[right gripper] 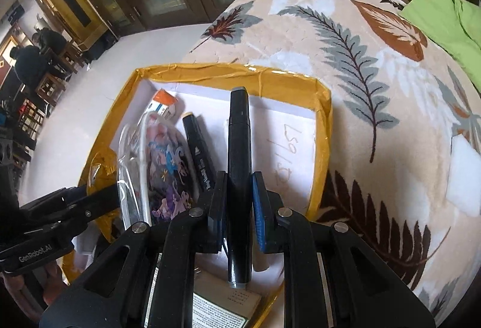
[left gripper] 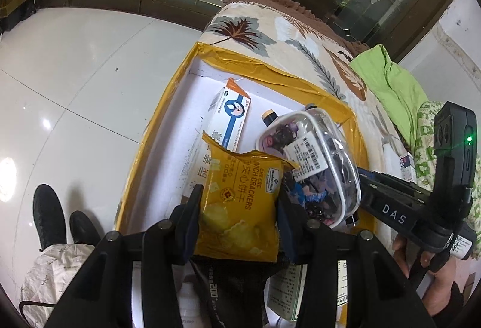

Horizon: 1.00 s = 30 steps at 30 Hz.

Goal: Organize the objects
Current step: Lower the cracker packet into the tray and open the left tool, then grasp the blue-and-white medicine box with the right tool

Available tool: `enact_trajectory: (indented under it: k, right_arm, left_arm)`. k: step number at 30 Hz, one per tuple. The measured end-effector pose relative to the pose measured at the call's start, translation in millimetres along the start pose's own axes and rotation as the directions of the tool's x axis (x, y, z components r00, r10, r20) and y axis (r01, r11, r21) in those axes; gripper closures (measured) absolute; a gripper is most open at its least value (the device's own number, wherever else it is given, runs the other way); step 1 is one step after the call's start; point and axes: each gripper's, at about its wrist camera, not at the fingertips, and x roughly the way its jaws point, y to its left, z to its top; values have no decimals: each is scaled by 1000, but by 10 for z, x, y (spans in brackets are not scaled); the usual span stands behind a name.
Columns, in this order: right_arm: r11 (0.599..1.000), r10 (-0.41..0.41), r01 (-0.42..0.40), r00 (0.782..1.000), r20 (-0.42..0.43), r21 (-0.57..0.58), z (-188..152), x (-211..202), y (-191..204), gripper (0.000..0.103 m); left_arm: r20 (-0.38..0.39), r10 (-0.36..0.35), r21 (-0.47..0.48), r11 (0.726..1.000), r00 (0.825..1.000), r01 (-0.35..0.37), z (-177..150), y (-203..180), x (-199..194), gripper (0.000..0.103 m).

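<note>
Crackers first: on my left side I have the yellow cracker packet [left gripper: 239, 207] pinched between the pads of the left gripper [left gripper: 237, 204], torn top edge pointing away from me, hanging over the yellow-taped box [left gripper: 168, 105] that sits on the leaf-patterned blanket [left gripper: 300, 39]. Inside that box, past the packet, I can see a white and blue carton [left gripper: 230, 114] lying flat against the white floor, and just to its right a clear plastic case [left gripper: 312, 159] with a barcode label and purple figures inside. A black marker with a yellowish cap [right gripper: 198, 147] lies beside that case, touching its edge in the right wrist view. Further right, my right gripper [right gripper: 239, 204] has its jaws nearly closed, clamped on a second black marker [right gripper: 239, 162] that runs lengthwise between the blue pads and points toward the far wall of the box, above the bare white floor where some handwriting shows. A green cloth [right gripper: 451, 15] lies on the blanket well beyond the box. Whether the held marker touches the box floor I cannot tell.
</note>
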Motion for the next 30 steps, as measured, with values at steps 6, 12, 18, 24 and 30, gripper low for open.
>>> enact_trajectory:
  k: [6,12,18,24,30]
  right_arm:
    - [999,-30,30,1000,6,32,-36,-61,23,84]
    - [991,78,-84,995,58,103,-178,-419,-80,64]
    - [968,202,-220,969,146,124,-556,-995,-373,64]
    - [979,138,-158,978,156,126,-863,-1394,-904,64]
    - [993,14,-35,984,176,113,-908,-1774,-1545,64]
  left_arm:
    - [14,-65,-35,997,998,66,-29,34,-71,42]
    - [223,-24,-10,1000,974,27,-94,-78,-603,26]
    - [277,-58,46,998,959,48,-300,-505,-1001,26]
    - [266,-79,176,984,961,32,-571,-1299,-945,26]
    - [215,-111,223,973,970,62,-619,-1819,-717,26]
